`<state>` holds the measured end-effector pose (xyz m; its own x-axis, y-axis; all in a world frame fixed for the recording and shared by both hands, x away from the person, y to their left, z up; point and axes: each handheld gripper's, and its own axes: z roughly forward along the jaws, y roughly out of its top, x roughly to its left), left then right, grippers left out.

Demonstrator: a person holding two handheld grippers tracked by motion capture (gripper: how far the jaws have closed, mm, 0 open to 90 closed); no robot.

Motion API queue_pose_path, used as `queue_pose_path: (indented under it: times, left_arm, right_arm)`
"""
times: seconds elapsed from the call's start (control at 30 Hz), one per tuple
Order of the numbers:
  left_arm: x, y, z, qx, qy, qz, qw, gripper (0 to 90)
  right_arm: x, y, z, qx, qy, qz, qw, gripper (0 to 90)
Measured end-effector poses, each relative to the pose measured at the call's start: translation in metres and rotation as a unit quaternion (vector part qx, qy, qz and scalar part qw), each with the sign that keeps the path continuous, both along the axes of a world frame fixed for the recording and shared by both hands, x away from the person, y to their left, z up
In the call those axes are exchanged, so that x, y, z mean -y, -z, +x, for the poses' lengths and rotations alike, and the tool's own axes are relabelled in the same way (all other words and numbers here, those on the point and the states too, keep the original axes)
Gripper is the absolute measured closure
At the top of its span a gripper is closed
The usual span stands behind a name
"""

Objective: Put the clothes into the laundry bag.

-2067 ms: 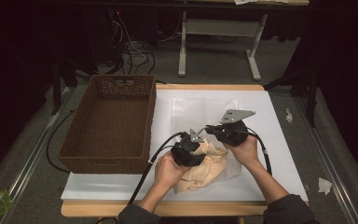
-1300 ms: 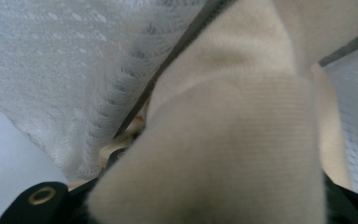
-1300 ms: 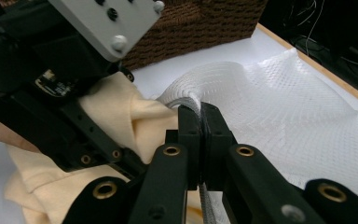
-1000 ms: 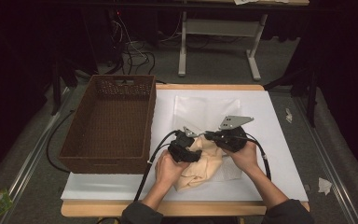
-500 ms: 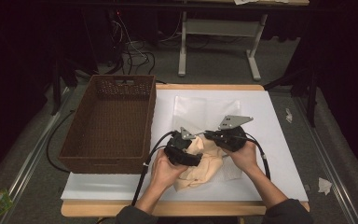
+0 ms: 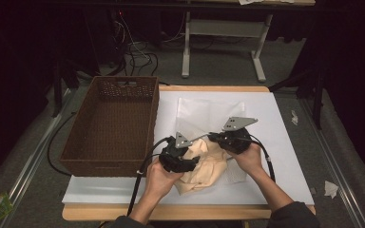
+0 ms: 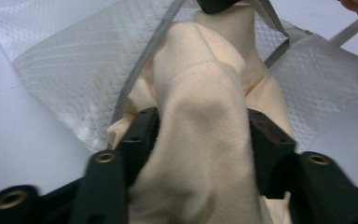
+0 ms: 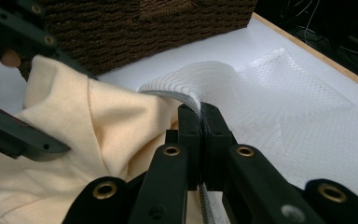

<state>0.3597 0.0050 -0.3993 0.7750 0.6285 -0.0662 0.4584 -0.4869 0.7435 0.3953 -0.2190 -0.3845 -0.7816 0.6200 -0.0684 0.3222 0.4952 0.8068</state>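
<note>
meanwhile left gripper [image 7: 200,140] clamps cream cloth [image 7: 205,154], right gripper [image 8: 200,121] pinches mesh bag [image 8: 279,93].

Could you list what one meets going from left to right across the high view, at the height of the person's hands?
Wicker basket → left hand-held gripper → cream cloth → right hand-held gripper → bare white table cover.
</note>
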Motion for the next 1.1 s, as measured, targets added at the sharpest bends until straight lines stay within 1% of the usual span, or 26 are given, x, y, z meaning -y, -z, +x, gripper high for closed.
queue_pose_path:
  times: [0.07,0.13,0.2,0.27,0.43,0.53,0.6,0.7,0.73,0.77,0.8,0.83,0.87,0.9,0.93,0.97,1.1]
  left_arm:
    - [0.004,0.001,0.000,0.002,0.010,0.004,0.9999,60.3]
    - [0.008,0.002,0.001,0.001,0.014,0.007,0.9999,67.0]
    - [0.012,0.003,0.002,0.003,0.015,0.011,0.9998,72.4]
    - [0.018,0.004,0.004,0.004,0.014,0.012,0.9998,75.1]
    - [0.028,0.003,0.011,0.007,0.006,0.011,0.9999,77.9]
    - [0.033,0.003,0.015,0.012,-0.006,0.014,0.9998,78.2]
    - [0.035,0.004,0.019,0.011,-0.018,0.011,0.9997,78.2]
    - [0.040,0.011,0.027,0.013,-0.033,0.027,0.9990,78.1]
    - [0.041,0.013,0.029,0.013,-0.036,0.029,0.9989,77.9]
    - [0.043,0.016,0.032,0.010,-0.038,0.031,0.9987,77.6]
    - [0.043,0.017,0.033,0.008,-0.038,0.033,0.9987,77.0]
    - [0.043,0.018,0.033,0.010,-0.038,0.031,0.9987,76.0]
    - [0.042,0.017,0.033,0.011,-0.039,0.030,0.9987,73.7]
    - [0.039,0.015,0.029,0.014,-0.034,0.030,0.9989,71.3]
    - [0.038,0.013,0.027,0.016,-0.034,0.029,0.9989,66.6]
    - [0.035,0.011,0.024,0.020,-0.033,0.027,0.9989,62.9]
    - [0.023,0.002,0.006,0.033,-0.023,0.020,0.9990,46.0]
  right_arm:
    - [-0.001,-0.001,0.001,0.003,-0.004,0.000,1.0000,89.2]
    - [-0.002,-0.002,0.000,0.000,-0.003,0.002,1.0000,89.2]
    - [-0.004,-0.003,0.000,0.004,-0.008,0.003,1.0000,89.2]
    - [-0.006,-0.004,-0.002,0.004,-0.012,0.003,0.9999,89.2]
    - [-0.009,-0.010,-0.008,0.015,-0.020,0.002,0.9997,89.2]
    - [-0.008,-0.012,-0.010,0.017,-0.025,0.002,0.9995,89.3]
    - [-0.009,-0.012,-0.012,0.016,-0.025,0.003,0.9995,89.3]
    - [-0.010,-0.012,-0.015,0.016,-0.032,0.000,0.9994,89.4]
    - [-0.010,-0.011,-0.016,0.016,-0.036,-0.001,0.9992,89.4]
    - [-0.010,-0.010,-0.017,0.016,-0.036,-0.002,0.9992,89.4]
    - [-0.011,-0.008,-0.016,0.015,-0.036,-0.008,0.9992,89.5]
    - [-0.011,-0.006,-0.016,0.011,-0.034,-0.008,0.9993,89.5]
    - [-0.010,-0.003,-0.014,0.007,-0.032,-0.011,0.9994,89.5]
    - [-0.010,-0.002,-0.014,0.005,-0.028,-0.009,0.9996,89.5]
    - [-0.008,-0.001,-0.013,0.004,-0.024,-0.004,0.9997,89.5]
    - [-0.007,-0.001,-0.012,0.004,-0.023,-0.004,0.9997,89.5]
    - [-0.005,0.000,-0.011,0.002,-0.019,-0.002,0.9998,89.5]
